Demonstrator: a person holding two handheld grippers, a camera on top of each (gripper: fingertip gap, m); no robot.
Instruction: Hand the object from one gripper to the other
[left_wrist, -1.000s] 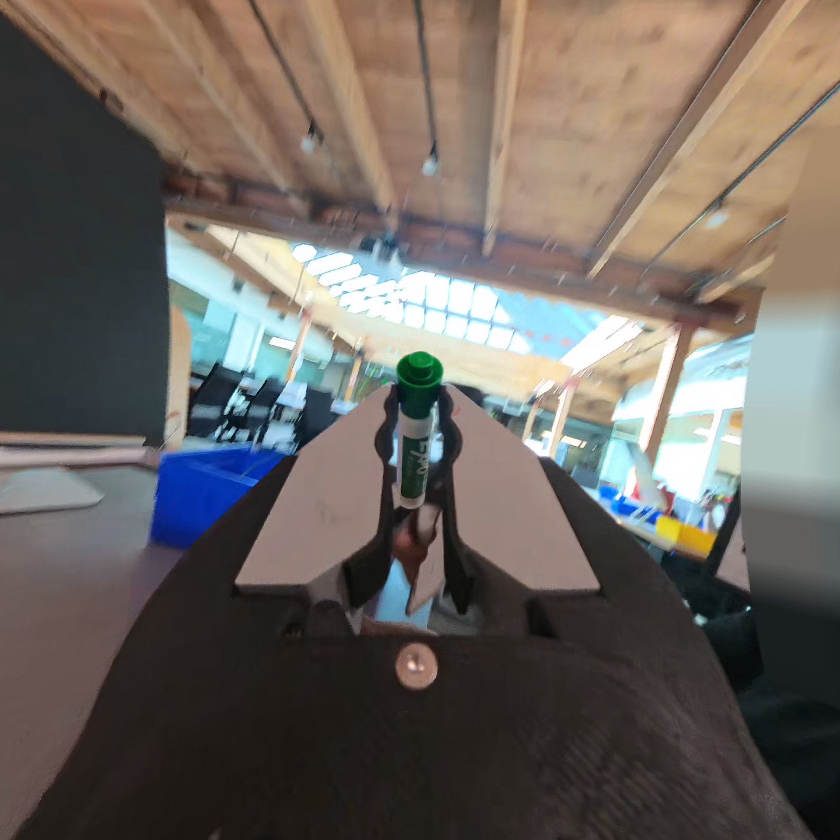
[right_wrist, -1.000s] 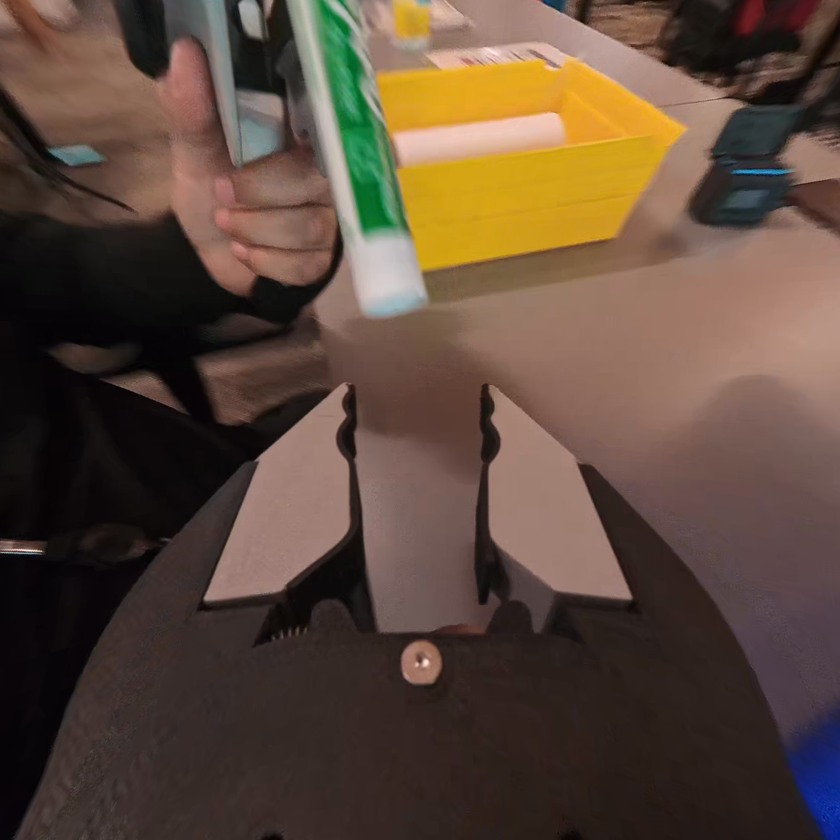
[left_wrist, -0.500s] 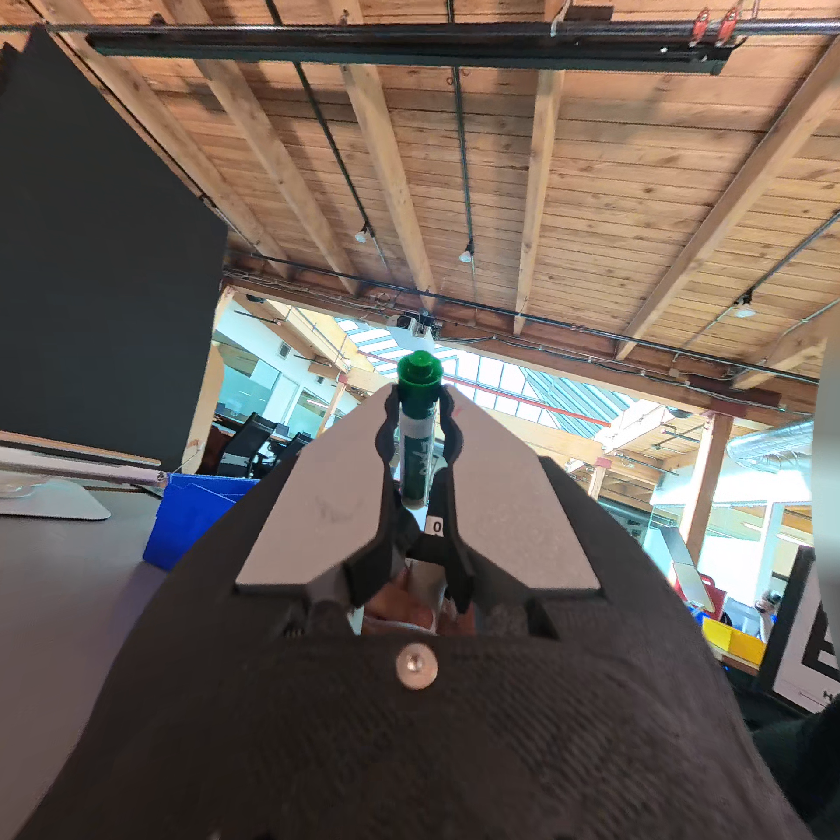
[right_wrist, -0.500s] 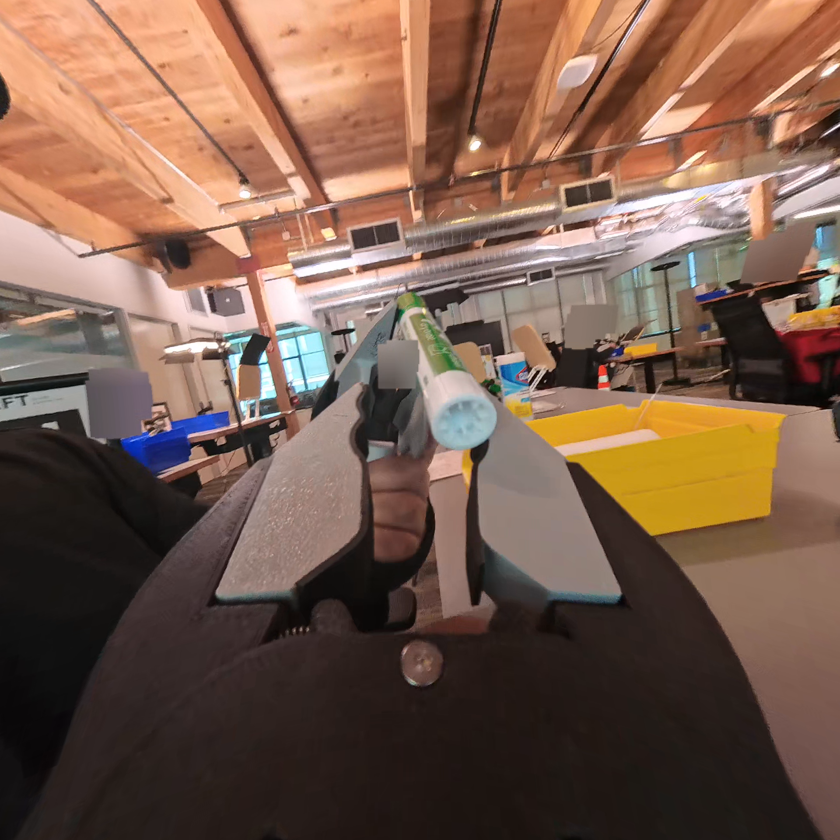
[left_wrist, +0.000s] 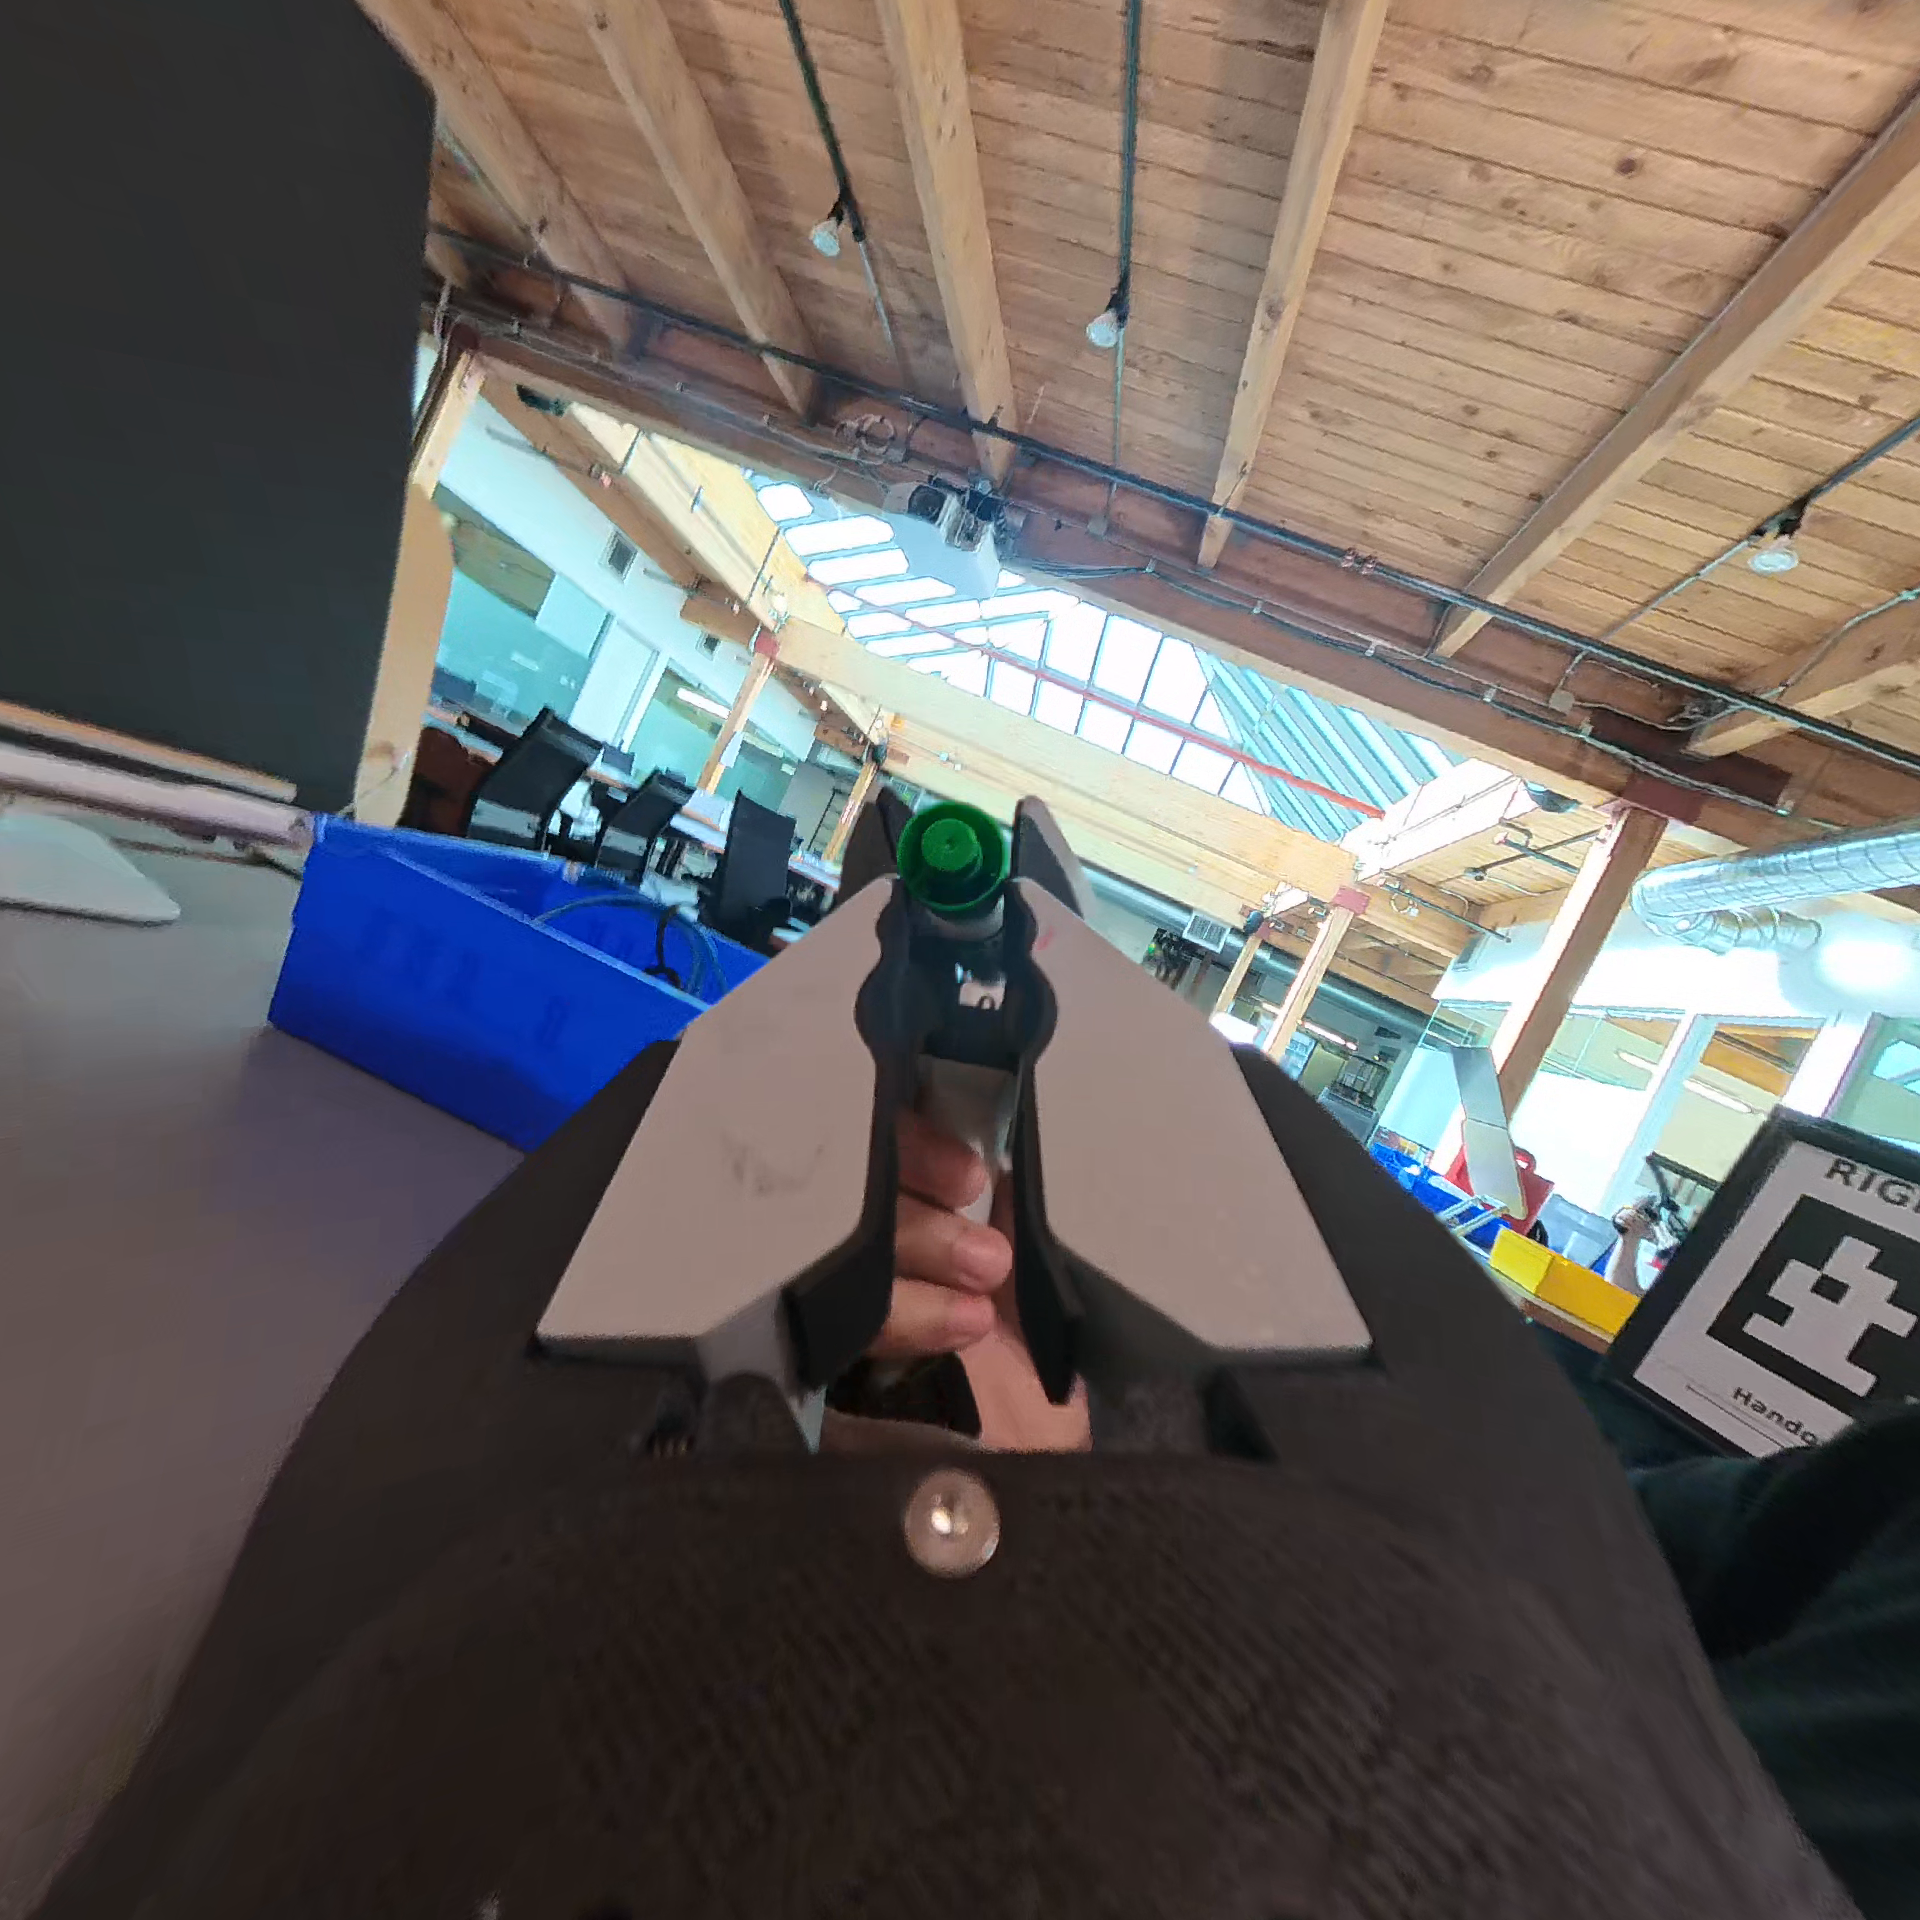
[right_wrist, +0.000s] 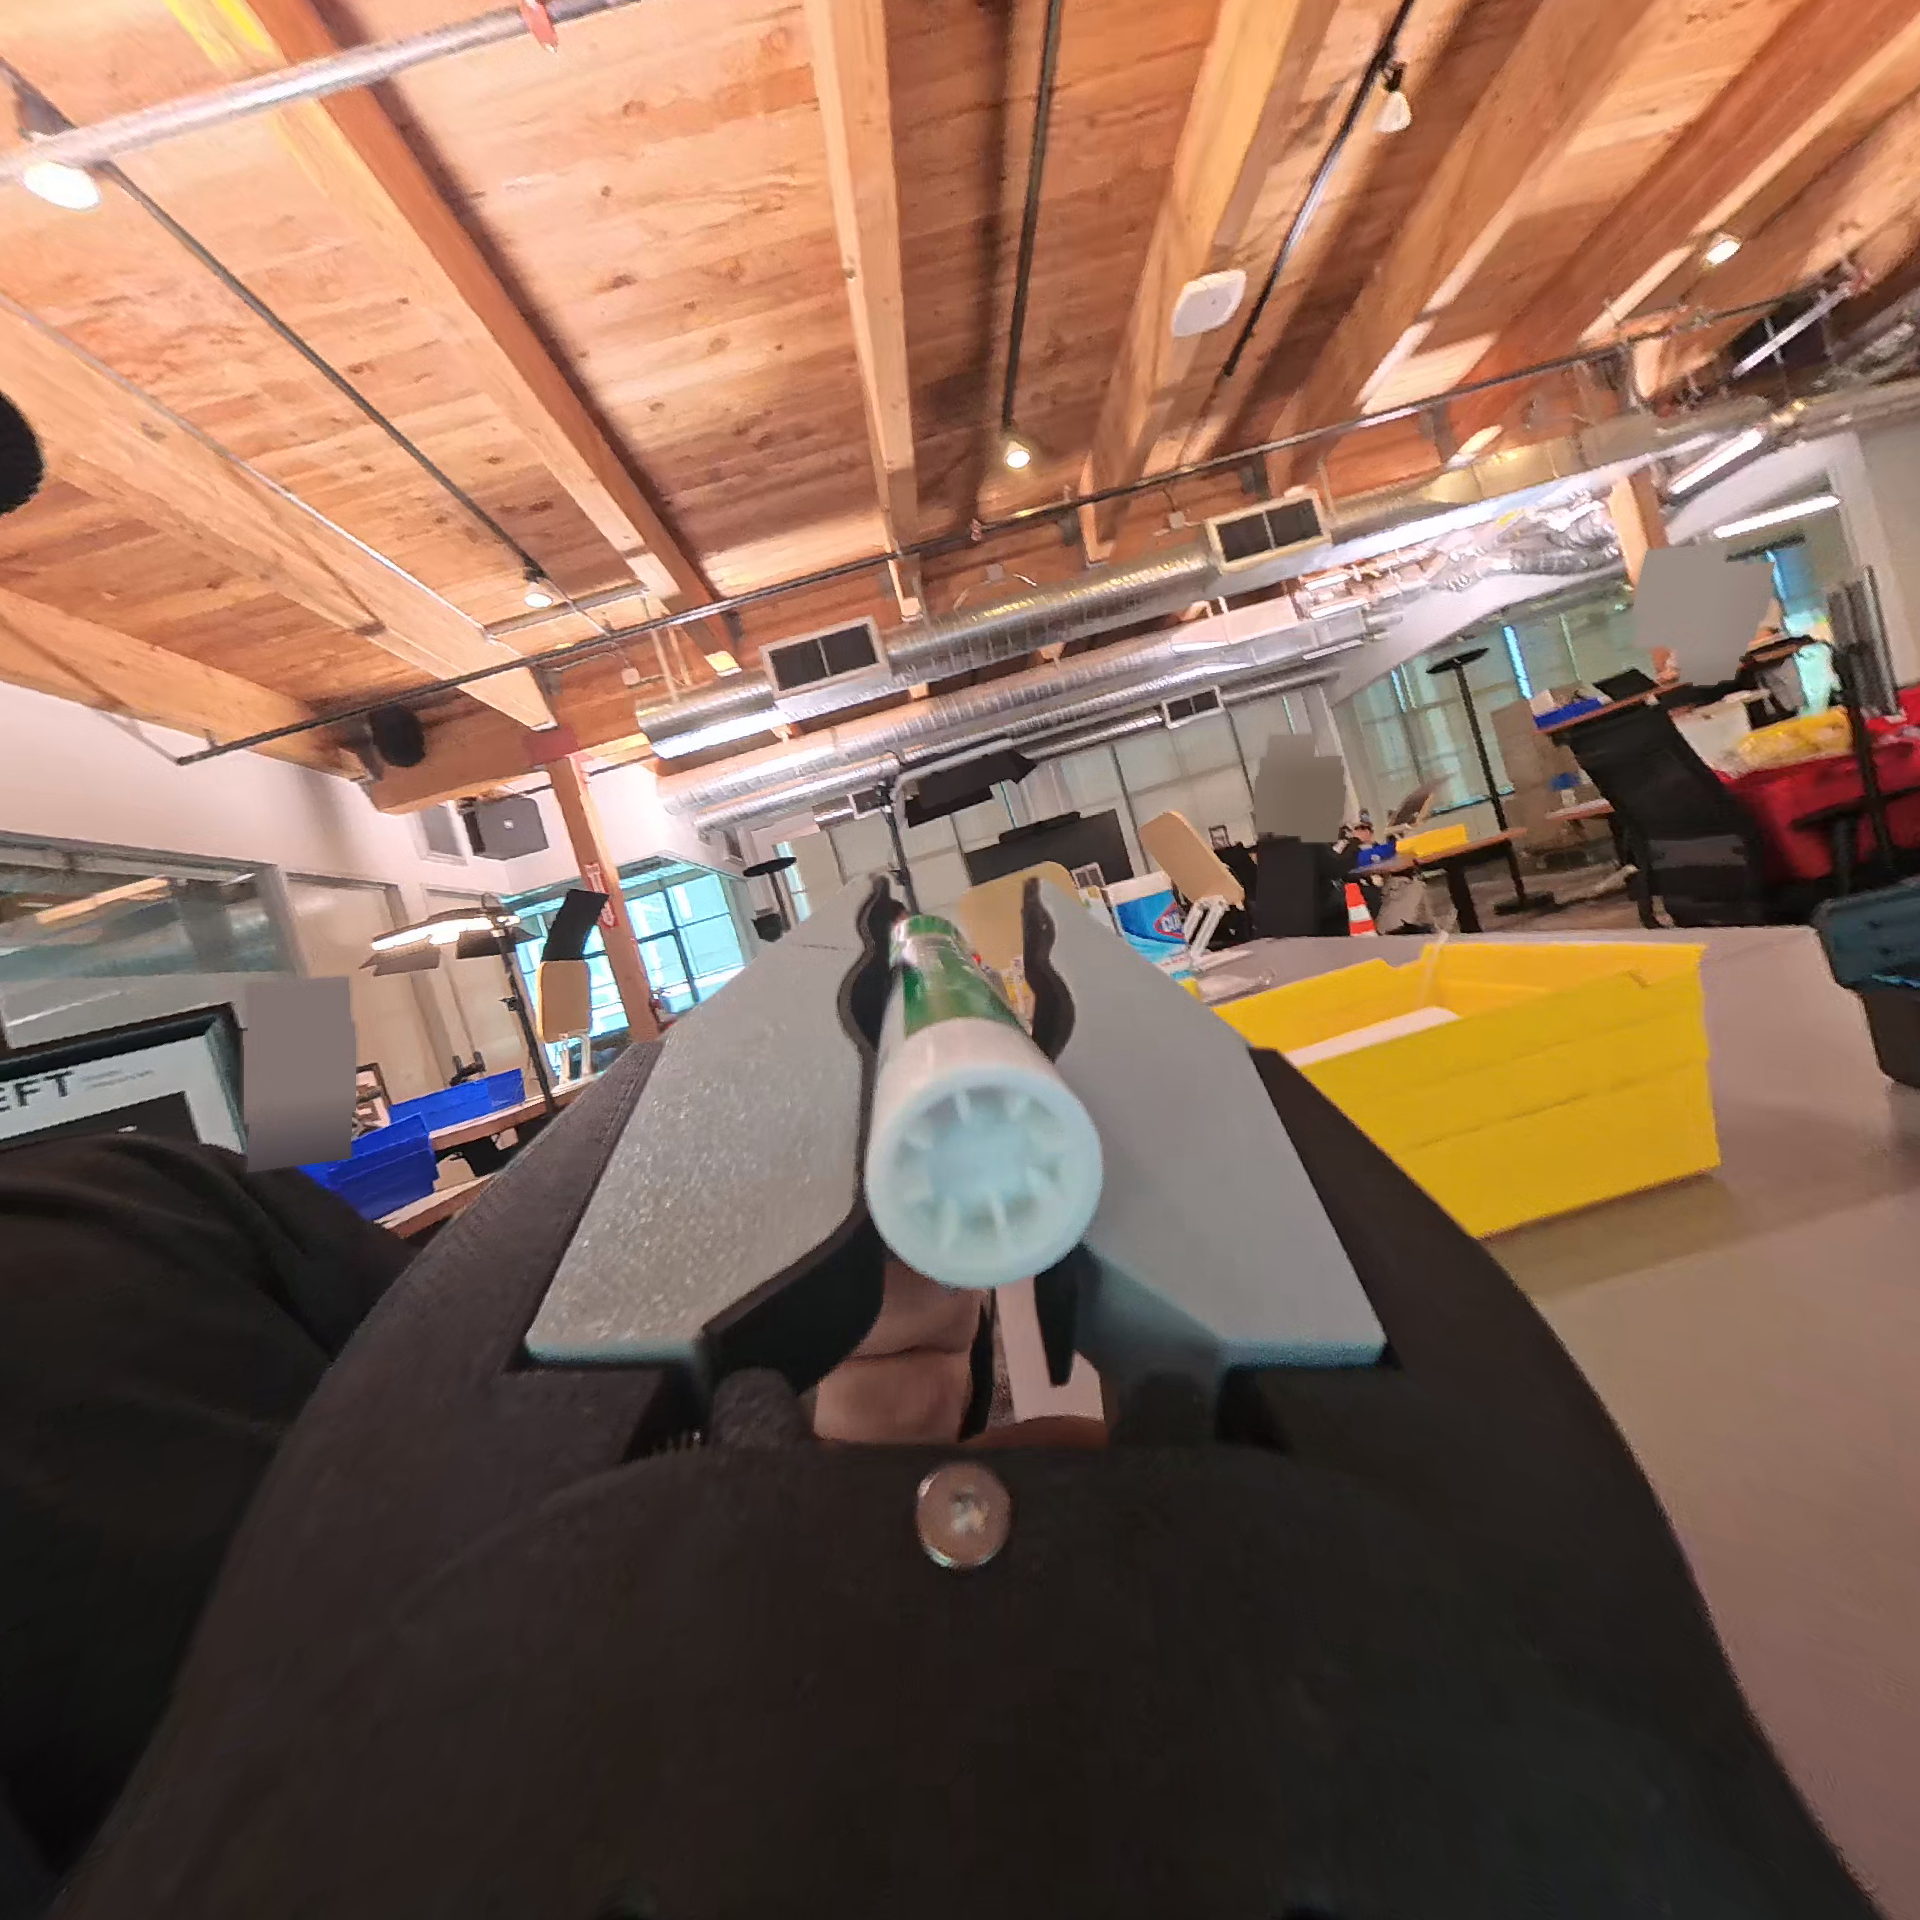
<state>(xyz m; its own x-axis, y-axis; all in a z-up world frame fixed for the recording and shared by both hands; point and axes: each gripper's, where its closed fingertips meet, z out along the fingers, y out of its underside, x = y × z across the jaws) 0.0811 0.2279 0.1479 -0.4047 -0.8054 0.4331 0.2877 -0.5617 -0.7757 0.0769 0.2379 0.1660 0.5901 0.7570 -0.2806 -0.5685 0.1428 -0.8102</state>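
Observation:
A green marker with a green cap (left_wrist: 948, 854) is held in my left gripper (left_wrist: 954, 920), whose pads press on its barrel just below the cap. In the right wrist view the same marker (right_wrist: 982, 1174) runs lengthwise between my right gripper's (right_wrist: 951, 925) fingers, with its white end towards the camera. The right fingers (right_wrist: 1081, 997) sit close around the green barrel, with a slit of background showing on the right side, so the right gripper is open. The right gripper's fingertips (left_wrist: 1047, 847) also flank the cap in the left wrist view.
A blue bin (left_wrist: 436, 987) with cables stands on the grey table (left_wrist: 156, 1195) to the left. A yellow bin (right_wrist: 1486, 1091) stands on the table (right_wrist: 1662, 1351) to the right. A dark case (right_wrist: 1870, 956) is at the far right. A black-and-white tag board (left_wrist: 1808, 1288) is at the right edge. The tips of both grippers are at nearly the same place.
My right gripper swung up from the table, slid over the marker's white end and narrowed its jaws around the barrel. My left gripper kept its hold and tilted a little.

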